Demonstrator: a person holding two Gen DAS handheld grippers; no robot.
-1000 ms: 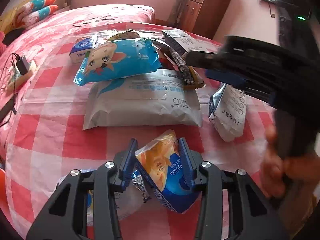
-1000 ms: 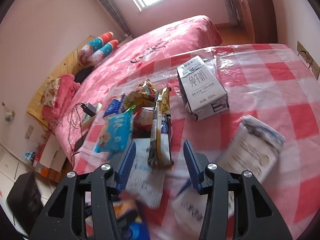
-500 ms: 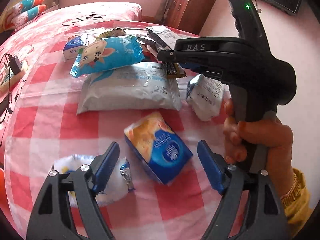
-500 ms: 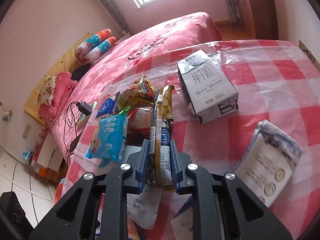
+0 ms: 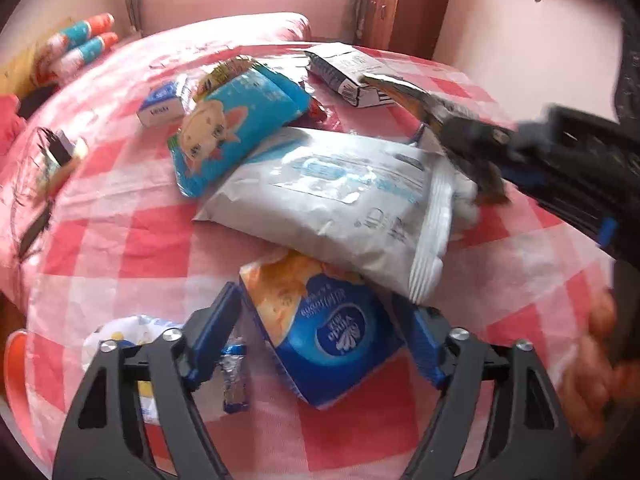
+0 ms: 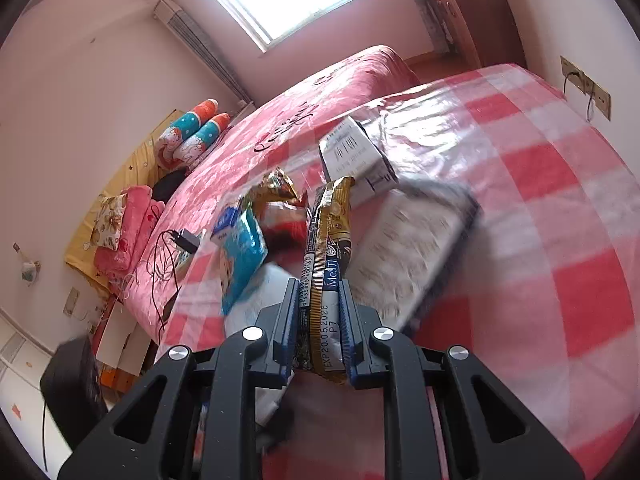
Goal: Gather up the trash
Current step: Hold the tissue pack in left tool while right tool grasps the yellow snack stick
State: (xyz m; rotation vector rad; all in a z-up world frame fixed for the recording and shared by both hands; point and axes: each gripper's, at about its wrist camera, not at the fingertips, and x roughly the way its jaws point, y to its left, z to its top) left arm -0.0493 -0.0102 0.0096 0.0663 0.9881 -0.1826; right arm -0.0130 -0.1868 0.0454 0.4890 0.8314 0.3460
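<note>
My left gripper [image 5: 320, 336] is open, its jaws on either side of a blue and orange tissue pack [image 5: 320, 332] lying on the checked table. My right gripper [image 6: 319, 312] is shut on a long gold and black snack wrapper [image 6: 326, 256] and holds it above the table; the wrapper also shows in the left wrist view [image 5: 424, 100], with the right gripper [image 5: 472, 140] at right. A large white wipes pack [image 5: 340, 196], a blue cartoon snack bag [image 5: 232, 128] and a white milk carton [image 5: 348, 72] lie on the table.
A small foil wrapper [image 5: 234, 376] and a white plastic bag [image 5: 128, 340] lie by my left jaw. A small blue-white box [image 5: 162, 106] sits at the far left. A white pouch [image 6: 412, 256] lies under my right gripper. A charger and cables [image 6: 176, 248] lie on the bed.
My right gripper closed on the gold wrapper and lifted it off the pile. My left gripper let go of the tissue pack, which now lies on the table between its open jaws.
</note>
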